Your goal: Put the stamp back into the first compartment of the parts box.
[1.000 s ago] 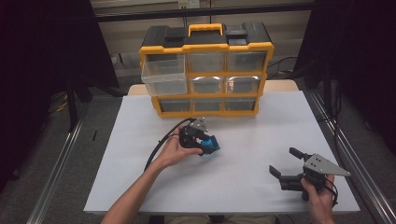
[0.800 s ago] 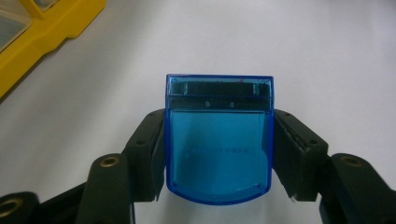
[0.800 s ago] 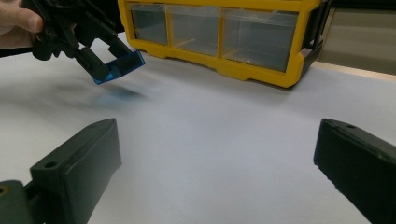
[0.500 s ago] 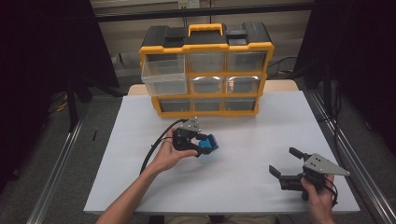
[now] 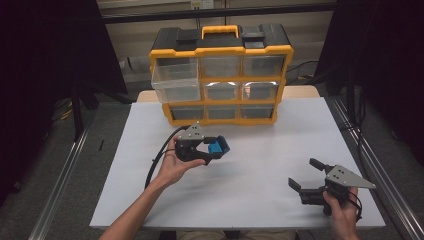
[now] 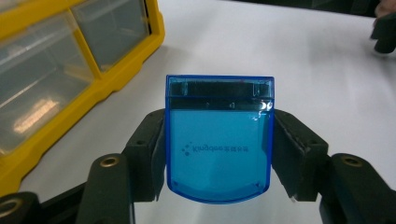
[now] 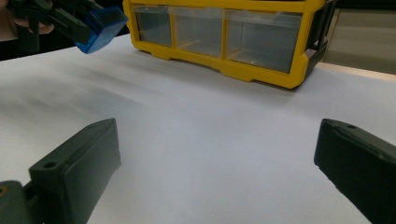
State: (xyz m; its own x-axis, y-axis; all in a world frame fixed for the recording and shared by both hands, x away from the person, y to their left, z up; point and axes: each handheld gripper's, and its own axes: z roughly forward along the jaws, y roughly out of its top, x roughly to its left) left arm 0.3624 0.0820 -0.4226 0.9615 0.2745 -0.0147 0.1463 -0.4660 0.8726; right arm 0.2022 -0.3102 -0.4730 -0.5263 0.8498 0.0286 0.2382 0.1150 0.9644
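So we're gripping the blue case (image 6: 218, 140) in our left claw (image 5: 212, 150), jaws pinching its sides, holding it above the bench (image 5: 260, 150) just in front of the yellow organizer (image 5: 220, 75). Right claw (image 5: 307, 175) is sitting wide open, nothing in it, near the bench's right corner.

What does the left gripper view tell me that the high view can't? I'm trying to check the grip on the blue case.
Left gripper view alone: the blue case sits clamped by its two side edges between the jaws, its printed lettering and dark top band readable.

High view alone: the whole yellow organizer with its top-left drawer pulled out, the person's hand around the left hand-held gripper, and the right hand-held gripper open with nothing between its jaws.

Both: the blue case held by the left hand-held gripper, above the white table, beside the organizer.
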